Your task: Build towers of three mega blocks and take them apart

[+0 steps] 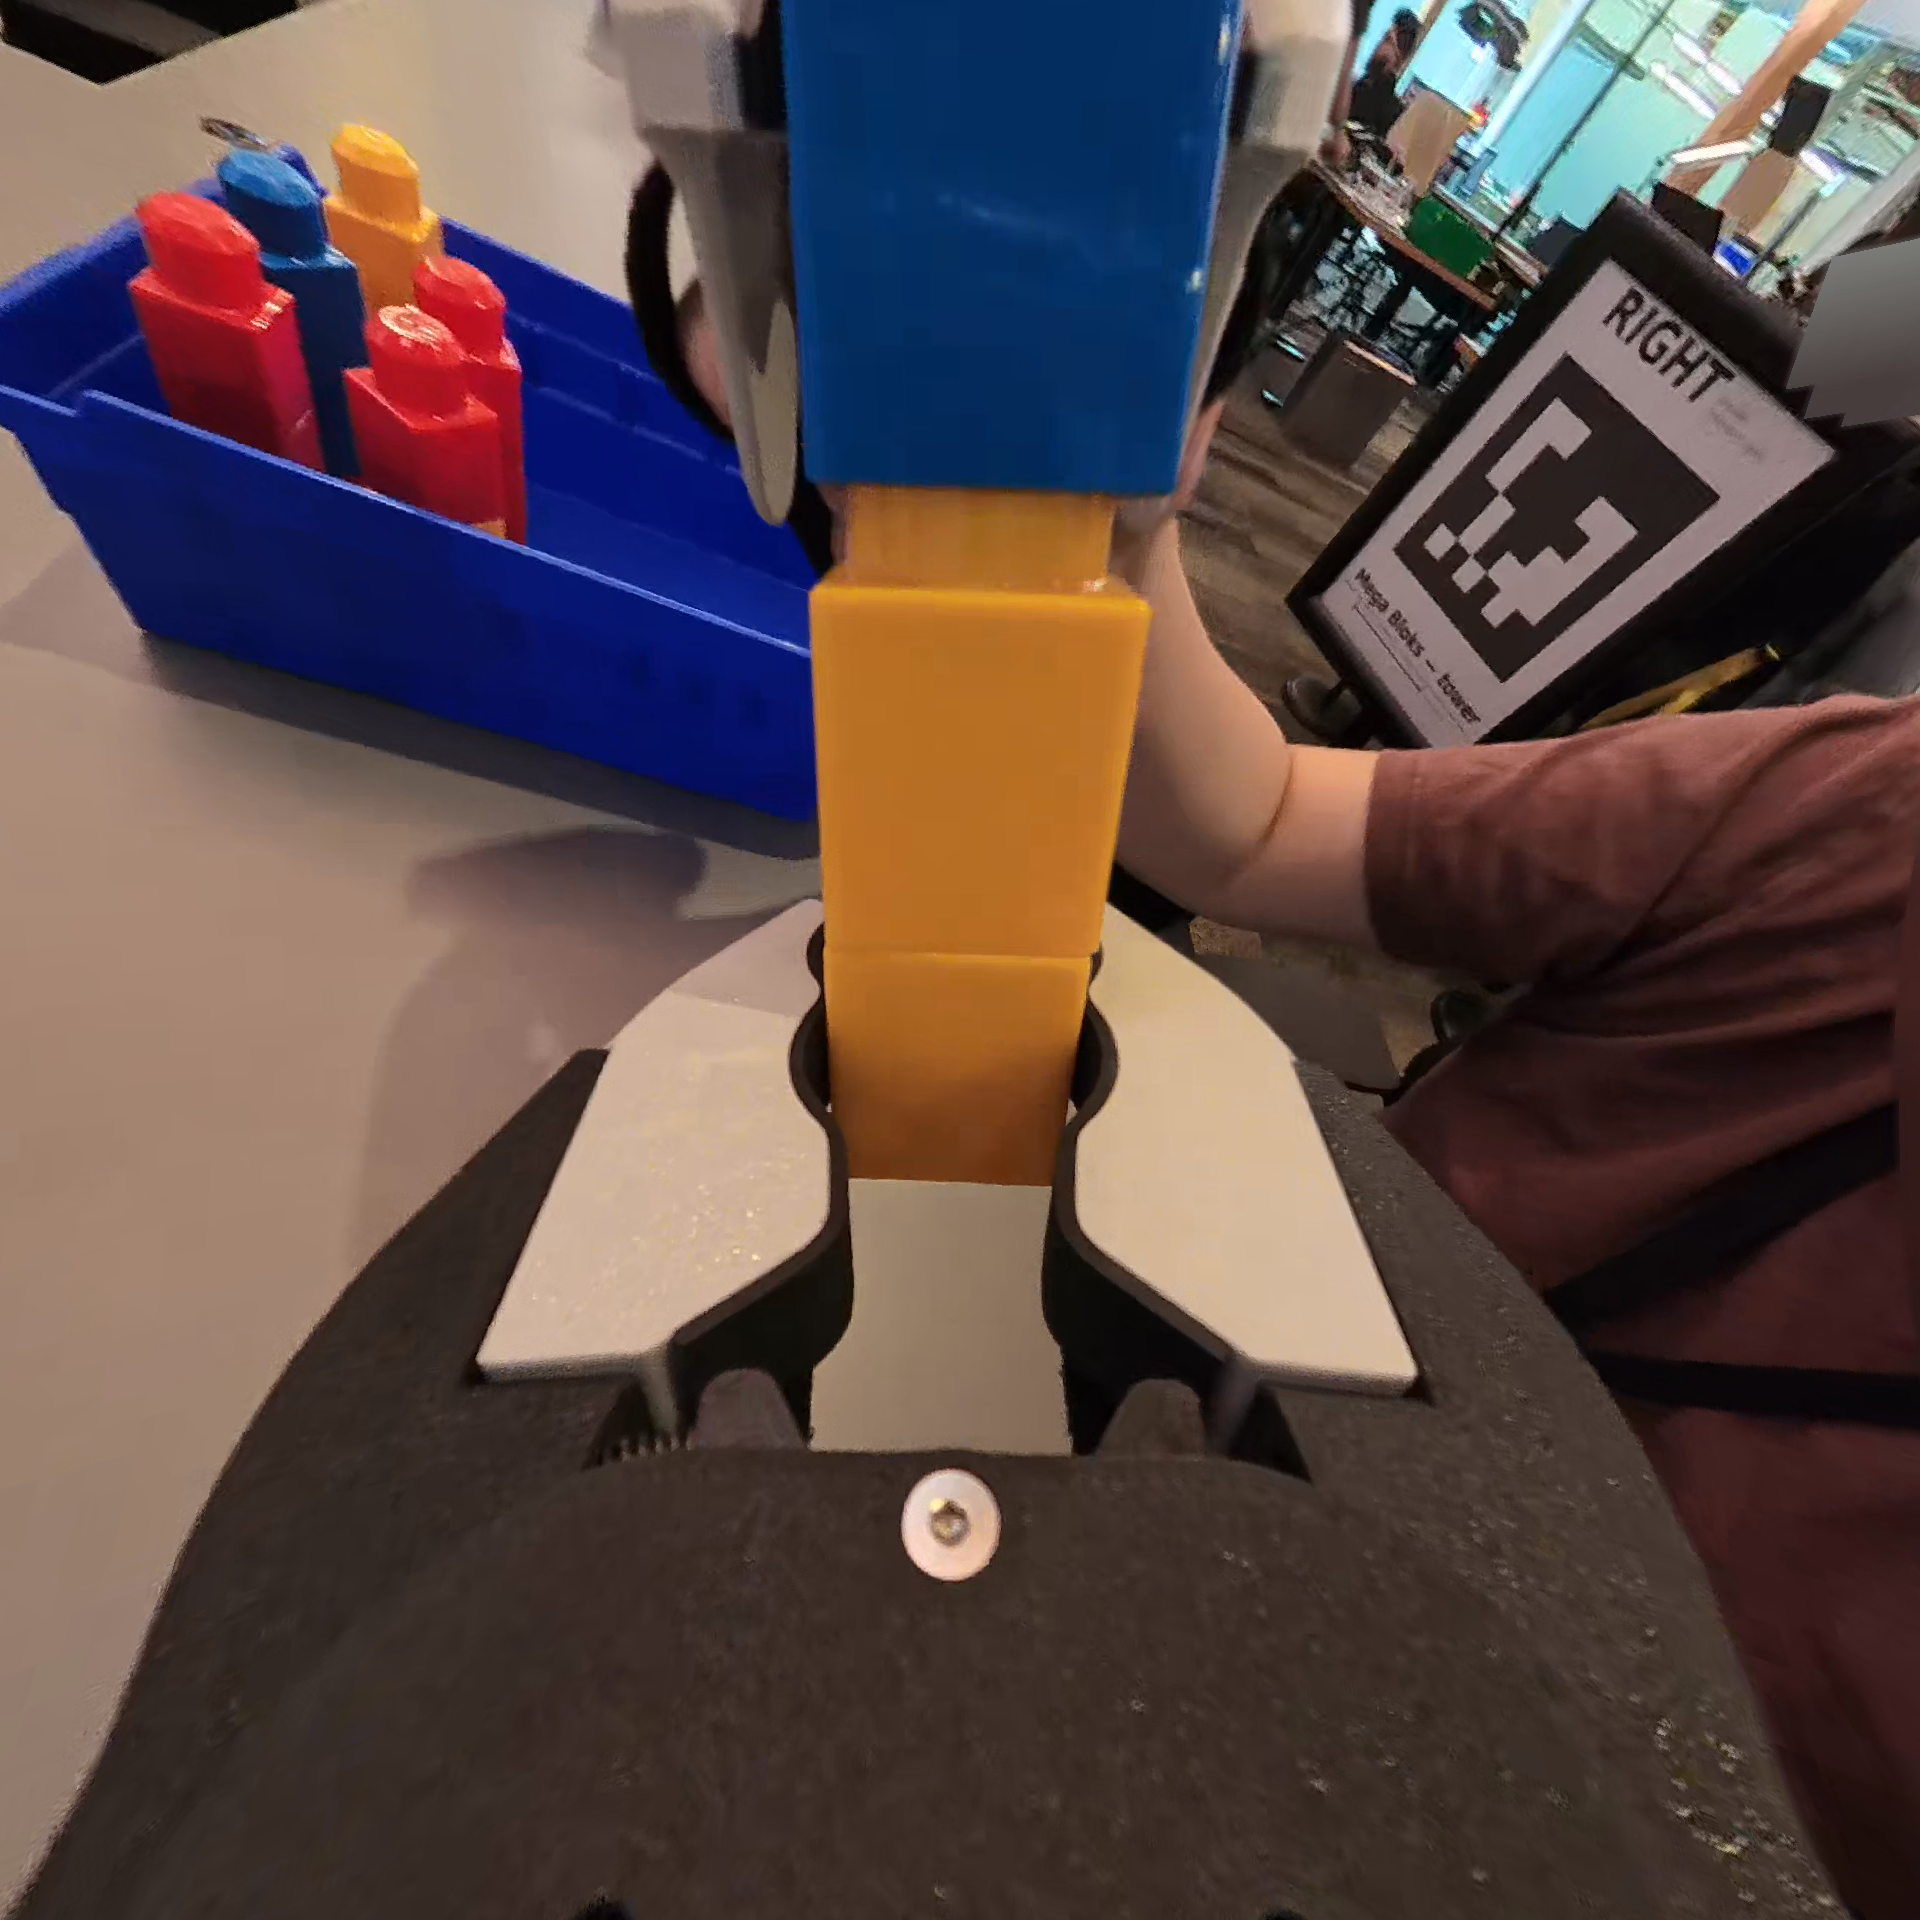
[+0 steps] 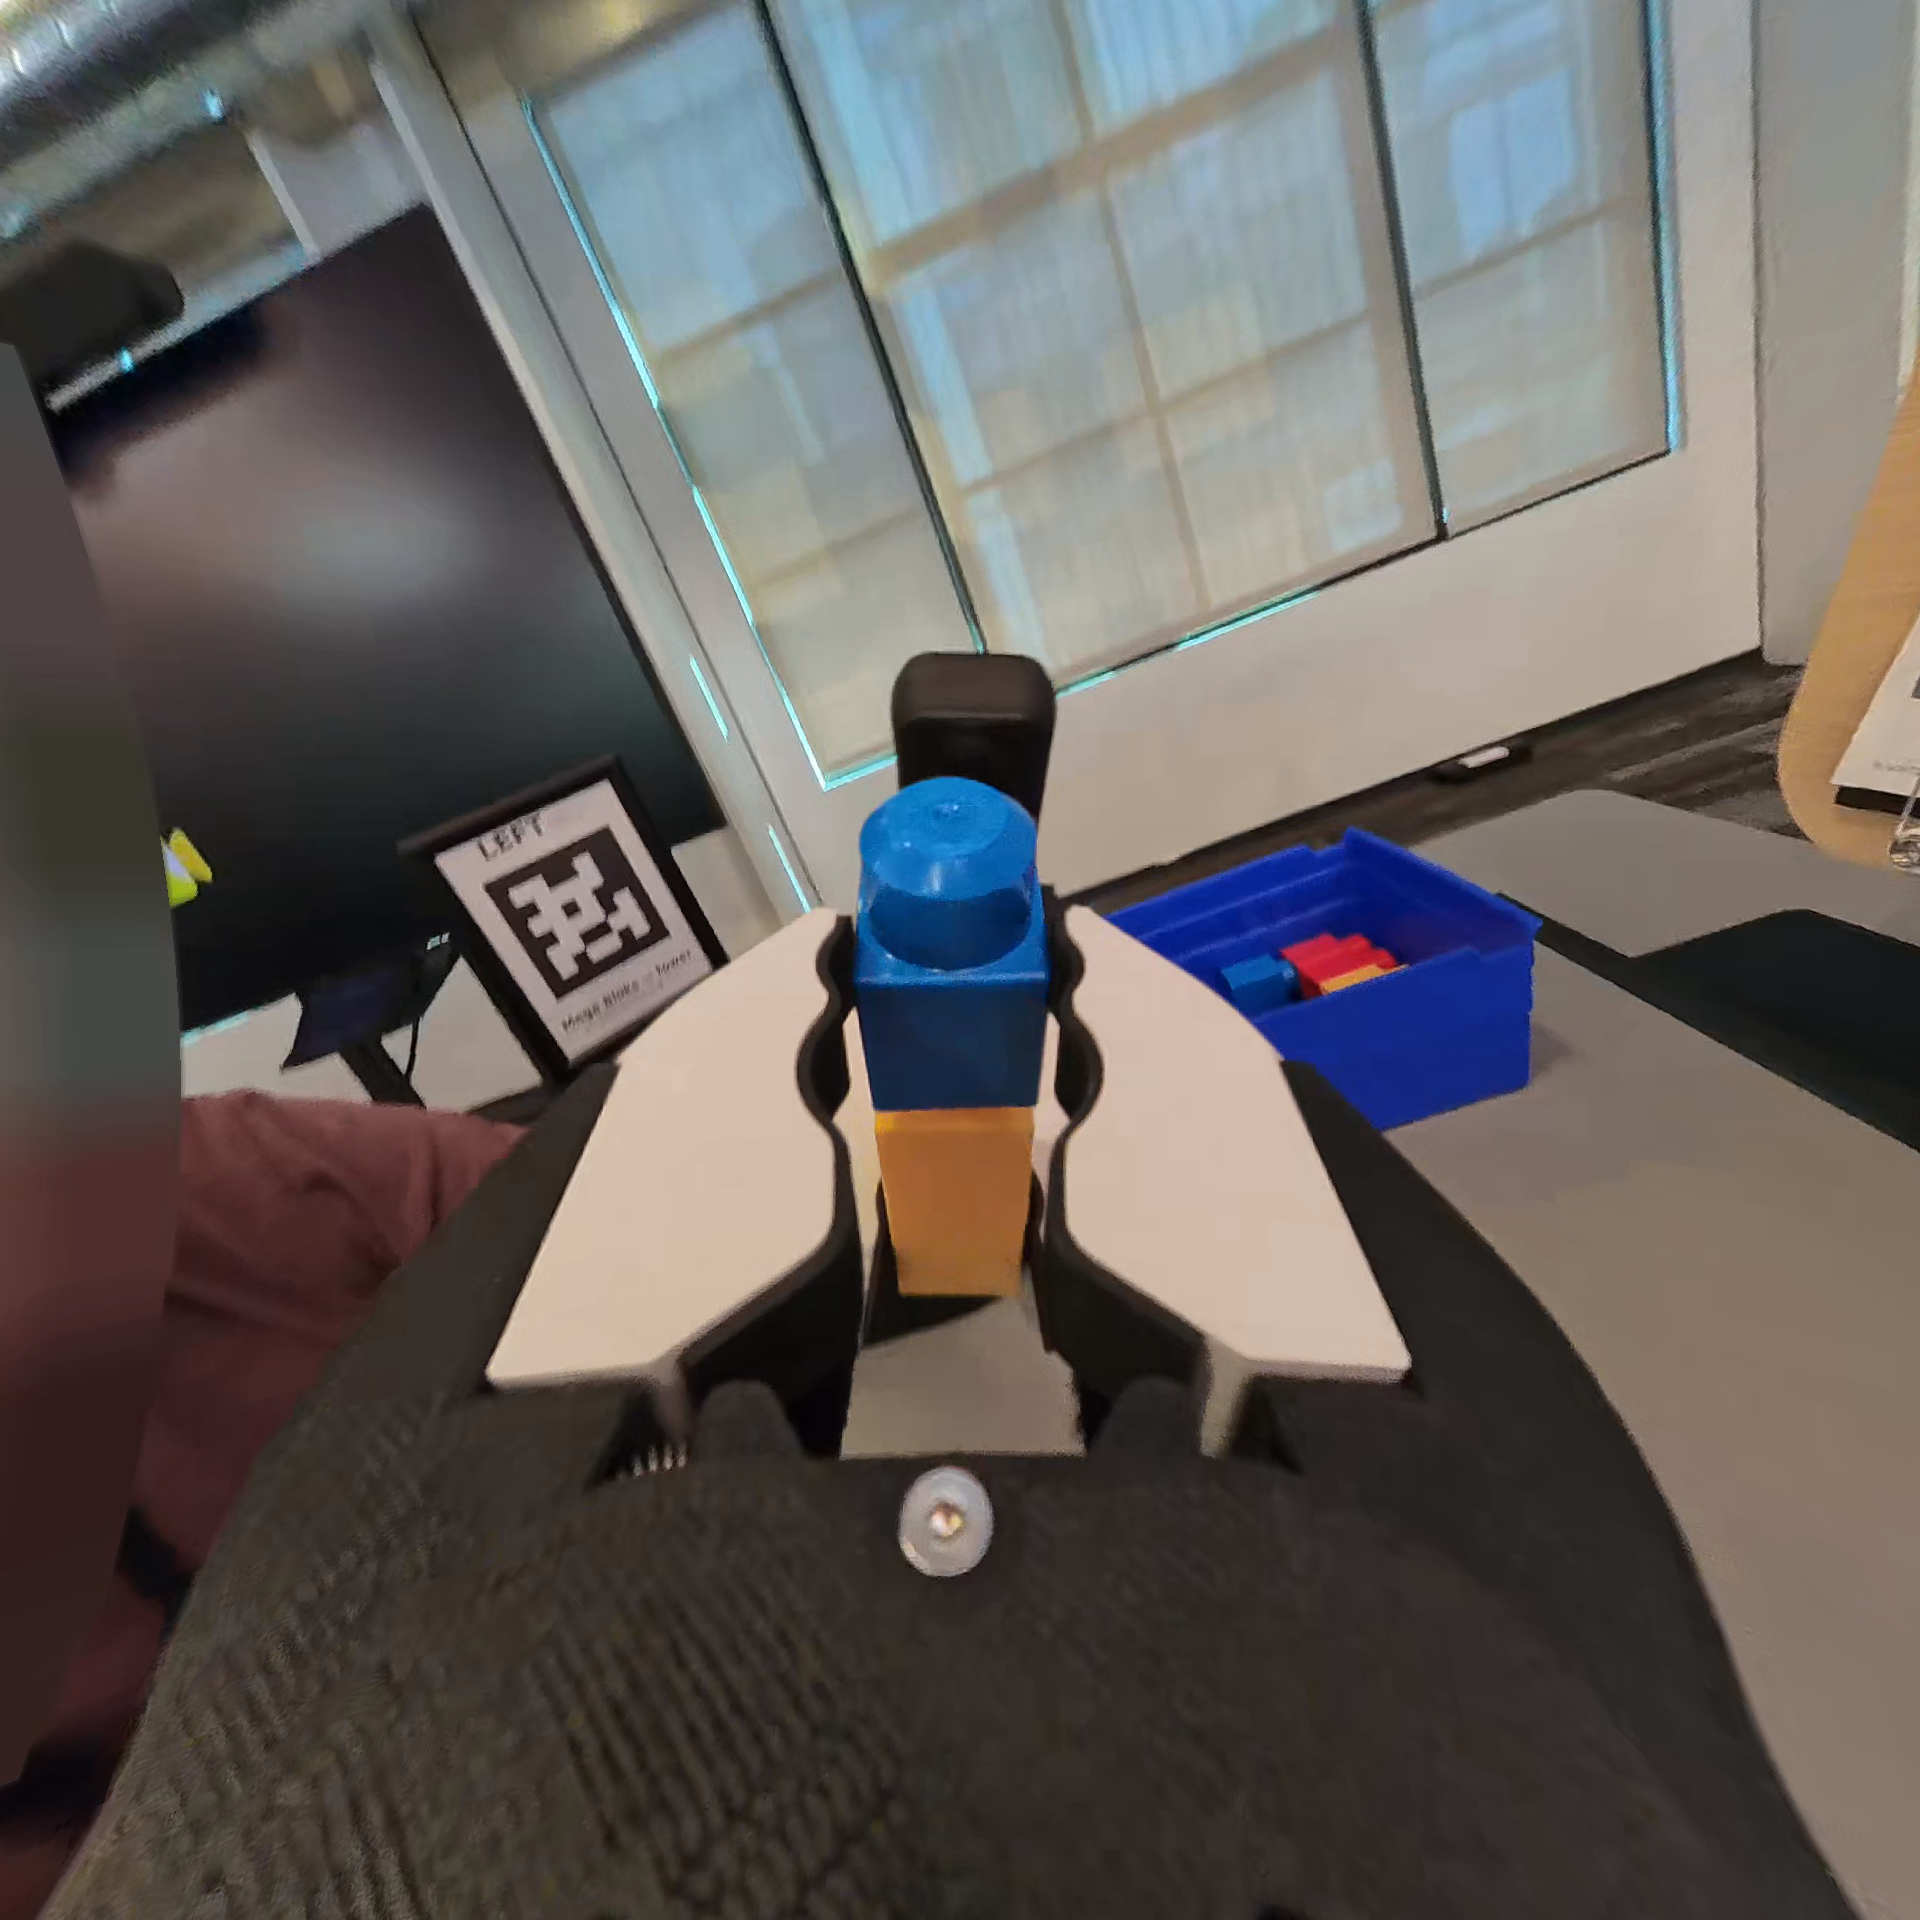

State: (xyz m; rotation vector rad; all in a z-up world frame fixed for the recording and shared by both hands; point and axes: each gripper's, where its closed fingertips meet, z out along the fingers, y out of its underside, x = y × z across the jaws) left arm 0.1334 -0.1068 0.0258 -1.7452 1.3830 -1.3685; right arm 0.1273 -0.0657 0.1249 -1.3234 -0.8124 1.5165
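Three stacked blocks, two orange [image 1: 971, 769] under one blue [image 1: 1003, 239], clamped by each hand-held gripper [image 1: 956, 997] at opposite ends.

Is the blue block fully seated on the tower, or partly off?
Partly off: the blue block sits raised, exposing the stud of the yellow block beneath.

My right gripper [image 2: 951, 997] clamps the blue block [image 2: 951, 1023] atop a yellow block [image 2: 954, 1200], blue bin [image 2: 1392, 1049] w/ more blocks nearby.

We see white-framed gridded windows [image 2: 1143, 364] | dark wall panel [image 2: 343, 582] | grey bench [image 1: 208, 935] | carpeted floor [image 2: 1662, 727] | daylight.
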